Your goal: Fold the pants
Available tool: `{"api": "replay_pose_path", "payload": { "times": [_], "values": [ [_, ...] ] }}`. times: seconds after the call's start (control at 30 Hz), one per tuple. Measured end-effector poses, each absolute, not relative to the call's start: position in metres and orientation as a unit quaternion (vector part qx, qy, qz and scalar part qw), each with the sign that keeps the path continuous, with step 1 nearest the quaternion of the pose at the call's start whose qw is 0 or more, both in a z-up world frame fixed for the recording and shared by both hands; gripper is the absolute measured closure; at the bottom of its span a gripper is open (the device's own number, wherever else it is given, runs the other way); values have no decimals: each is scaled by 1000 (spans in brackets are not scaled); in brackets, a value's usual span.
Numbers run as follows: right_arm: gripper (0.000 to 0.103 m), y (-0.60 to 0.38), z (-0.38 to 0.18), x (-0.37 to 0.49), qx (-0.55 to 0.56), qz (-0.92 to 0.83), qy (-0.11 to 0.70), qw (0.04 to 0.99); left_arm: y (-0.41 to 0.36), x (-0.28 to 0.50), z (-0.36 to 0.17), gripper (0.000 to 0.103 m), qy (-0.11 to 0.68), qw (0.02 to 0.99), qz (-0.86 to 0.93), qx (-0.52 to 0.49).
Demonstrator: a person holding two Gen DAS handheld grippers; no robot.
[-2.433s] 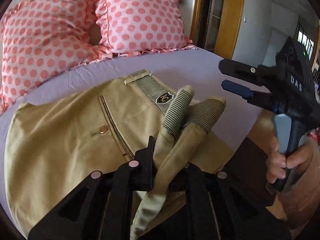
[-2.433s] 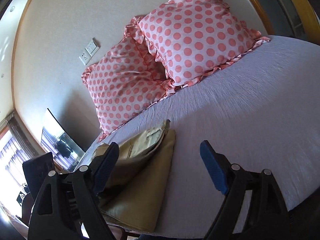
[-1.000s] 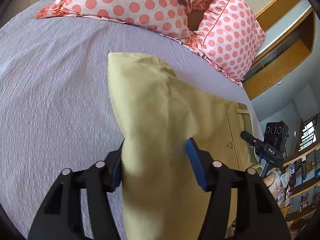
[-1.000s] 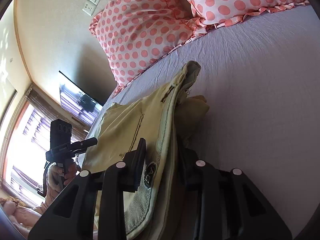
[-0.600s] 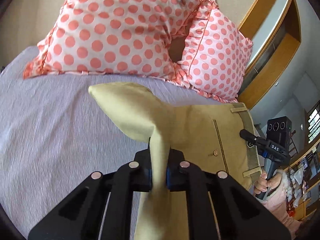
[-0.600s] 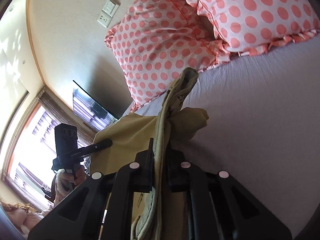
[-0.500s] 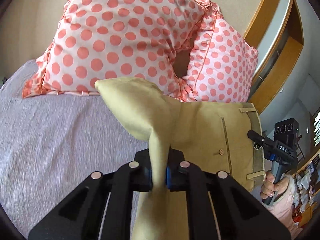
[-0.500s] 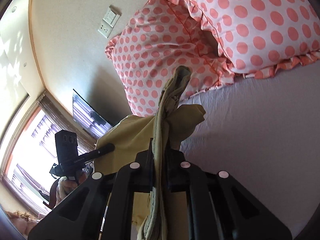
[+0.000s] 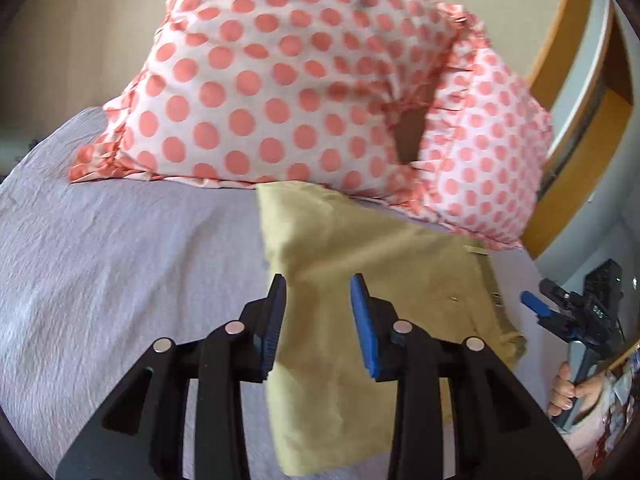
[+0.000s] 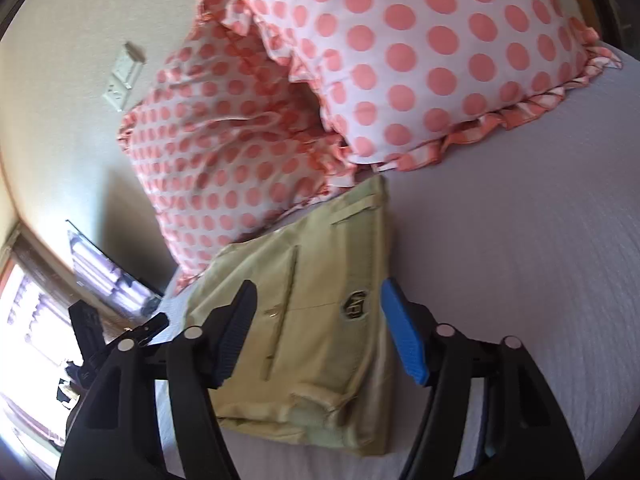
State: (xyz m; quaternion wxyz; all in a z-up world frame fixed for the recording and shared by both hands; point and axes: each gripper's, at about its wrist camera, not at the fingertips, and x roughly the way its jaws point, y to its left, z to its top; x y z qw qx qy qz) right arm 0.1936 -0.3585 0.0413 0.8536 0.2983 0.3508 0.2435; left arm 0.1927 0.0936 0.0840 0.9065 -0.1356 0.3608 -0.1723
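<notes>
Pants (image 9: pixel 372 280) lie folded on the bed (image 9: pixel 120 264); they are tan and soft, and their far edge touches the two spotty pillows; the big pillow (image 9: pixel 256 80) sits on the left in the left view, and the other pillow (image 9: pixel 488 152) leans beside it on the right; the sheet is light purple with little wrinkles.

Left tongs (image 9: pixel 318 320) hang just over the near part of the pants; the two blue fingers (image 9: pixel 364 328) stand apart with a gap between them, and nothing is pinched in the gap; the tan cloth shows under them.

Right tongs (image 10: pixel 320 336) are wide open too, and they hold nothing; one finger is blue (image 10: pixel 404 340) and the other looks dark; they hover over the waist end of the pants (image 10: pixel 316 300); a small round badge (image 10: pixel 354 304) and a thin pocket line (image 10: pixel 284 312) show on the cloth there; a belt loop lies near the far corner.

In the left view the right tongs (image 9: pixel 552 312) show far to the right, off the side of the pants, with a hand (image 9: pixel 572 388) around the handle; in the right view the left tongs (image 10: pixel 132 332) show at the left edge, near a bright window (image 10: pixel 24 340); a white wall switch (image 10: pixel 124 76) sits on the wall above the pillows; a wood frame (image 9: pixel 568 60) stands at the far right.
</notes>
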Motion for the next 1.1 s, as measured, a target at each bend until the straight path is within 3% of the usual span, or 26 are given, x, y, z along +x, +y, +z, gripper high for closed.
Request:
{"api": "replay_pose_path", "payload": {
  "times": [0.07, 0.17, 0.27, 0.33, 0.37, 0.4, 0.57, 0.77, 1.1],
  "values": [
    [30, -343, 37, 190, 308, 279, 365, 833, 73, 180, 89, 41, 361, 901, -206, -125],
    [21, -329, 17, 198, 321, 263, 418, 808, 42, 186, 70, 33, 416, 879, -209, -103],
    [22, -332, 9, 193, 330, 235, 429, 808, 28, 193, 42, 32, 462, 865, -176, -86],
    [21, -326, 24, 177, 283, 195, 434, 833, 24, 177, 47, 30, 440, 881, -160, -71],
    [15, -319, 33, 166, 251, 182, 425, 850, 23, 168, 49, 26, 435, 885, -155, -65],
    [3, -311, 41, 152, 216, 172, 411, 869, 21, 157, 53, 25, 425, 890, -152, -60],
    [1, -274, 43, 81, 68, 109, 350, 928, 14, 87, 59, 4, 371, 923, -98, -23],
    [1, -252, 7, 57, 39, 79, 364, 927, 13, 38, 47, 3, 354, 932, -78, -8],
    [1, -226, -7, 45, -7, 57, 360, 931, 6, 25, 23, 2, 366, 929, -59, 8]
  ]
}}
